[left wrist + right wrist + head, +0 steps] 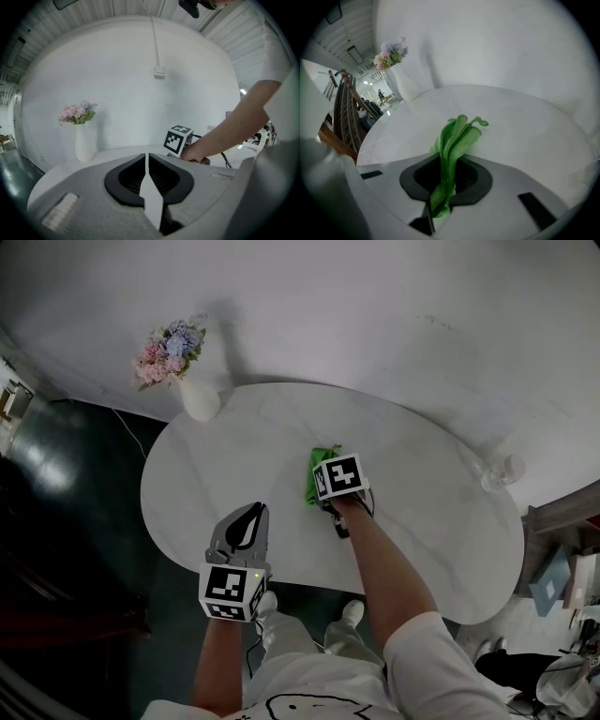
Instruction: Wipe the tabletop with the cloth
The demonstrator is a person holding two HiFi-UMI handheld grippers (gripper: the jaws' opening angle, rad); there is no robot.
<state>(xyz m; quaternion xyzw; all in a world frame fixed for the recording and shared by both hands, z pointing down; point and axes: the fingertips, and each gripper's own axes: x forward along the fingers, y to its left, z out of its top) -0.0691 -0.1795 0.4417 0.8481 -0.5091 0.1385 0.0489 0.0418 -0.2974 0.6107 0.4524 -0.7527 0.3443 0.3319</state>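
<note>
A green cloth (454,140) is pinched between the jaws of my right gripper (443,190), its free folds sticking out ahead and resting on the white tabletop (520,126). From the head view the cloth (319,476) lies near the middle of the oval table (234,456), partly under the right gripper (323,491) and its marker cube. My left gripper (249,521) hovers at the table's near edge, jaws shut with nothing in them. In the left gripper view the left gripper (147,177) points toward the right gripper's marker cube (178,139).
A white vase with pink and blue flowers (186,381) stands at the table's far left edge. A clear glass (502,472) sits at the far right edge. A white wall rises behind the table. Dark floor (66,512) lies to the left.
</note>
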